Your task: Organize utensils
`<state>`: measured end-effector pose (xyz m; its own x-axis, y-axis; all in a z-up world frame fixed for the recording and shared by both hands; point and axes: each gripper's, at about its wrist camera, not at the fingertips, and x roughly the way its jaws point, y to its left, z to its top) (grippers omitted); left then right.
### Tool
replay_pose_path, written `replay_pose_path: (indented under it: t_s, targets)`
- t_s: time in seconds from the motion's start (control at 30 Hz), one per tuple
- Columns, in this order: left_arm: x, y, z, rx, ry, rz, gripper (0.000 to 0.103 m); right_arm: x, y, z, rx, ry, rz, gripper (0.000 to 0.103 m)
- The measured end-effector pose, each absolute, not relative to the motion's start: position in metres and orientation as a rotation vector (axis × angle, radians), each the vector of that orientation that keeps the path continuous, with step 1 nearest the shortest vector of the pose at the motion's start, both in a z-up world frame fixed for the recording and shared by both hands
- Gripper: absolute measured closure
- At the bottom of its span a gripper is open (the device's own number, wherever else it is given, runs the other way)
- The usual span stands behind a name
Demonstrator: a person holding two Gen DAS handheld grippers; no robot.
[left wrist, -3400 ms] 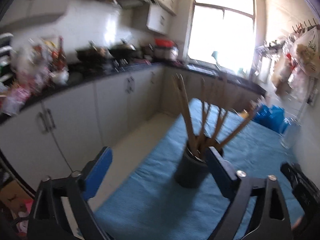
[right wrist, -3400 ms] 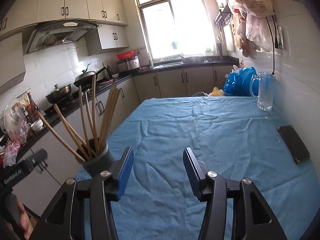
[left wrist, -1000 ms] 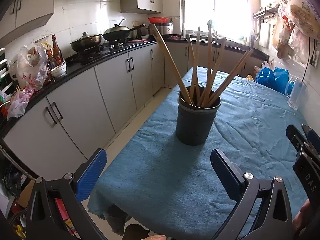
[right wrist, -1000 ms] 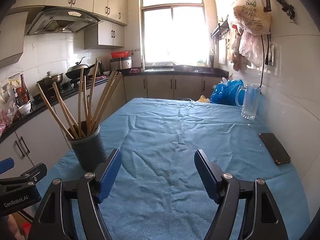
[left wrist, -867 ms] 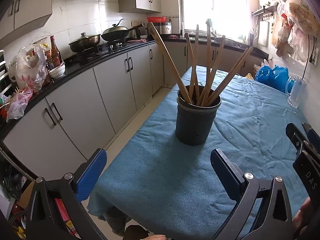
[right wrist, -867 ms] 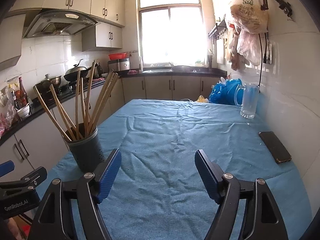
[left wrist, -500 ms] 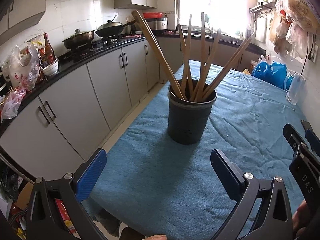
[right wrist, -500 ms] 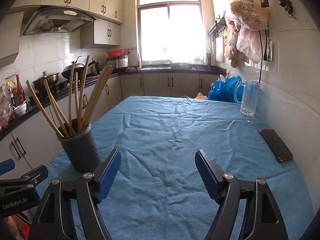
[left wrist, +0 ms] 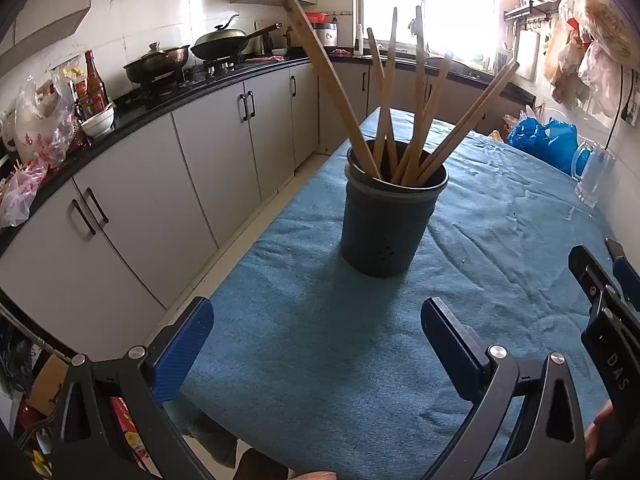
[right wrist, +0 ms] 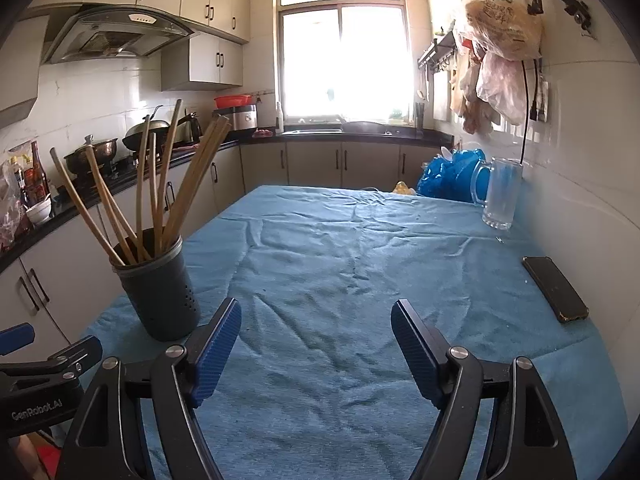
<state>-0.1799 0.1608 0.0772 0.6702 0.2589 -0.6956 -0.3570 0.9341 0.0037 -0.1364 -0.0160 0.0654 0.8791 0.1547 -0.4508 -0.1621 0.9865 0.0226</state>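
Sunlit kitchen with grey cabinets and a bright window at twelve o'clock; blue towelling cloth [right wrist: 360, 248] spread over the worktop. Dark grey perforated plastic utensil holder [left wrist: 390, 224] standing upright near the cloth's left edge, dead ahead at twelve o'clock in the left wrist view and at about ten o'clock in the right wrist view. Long wooden chopsticks [left wrist: 416, 92] fanned out inside it, leaning against the rim in different directions, probably dropped in loosely rather than bunched. Nothing of the kind seen lying loose on the cloth, so the sorting looks largely done or at a pause.

Left gripper [left wrist: 316, 332] low over the near edge of the cloth, jaws released and wide, nothing between them, aimed at the holder but short of it. Right gripper [right wrist: 316, 328] likewise released, jaws spread over bare cloth, the holder just outside its left finger. Both apparently kept wide to be ready for the holder or a stick.

Clear glass mug [right wrist: 500, 196] at one o'clock by the tiled wall, black flat phone [right wrist: 556, 294] at three o'clock on the cloth, blue plastic bag [right wrist: 448, 174] behind the mug; all well apart from the holder, out of the working path.
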Motion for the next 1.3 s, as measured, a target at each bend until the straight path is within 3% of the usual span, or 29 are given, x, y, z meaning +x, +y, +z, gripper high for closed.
replay_pose_path:
  t_s: [1.3]
  targets:
    - [-0.195,0.166,0.072,-0.172,0.745,0.364,0.0,-0.16,-0.003,0.073,-0.035,0.394,0.187,0.018]
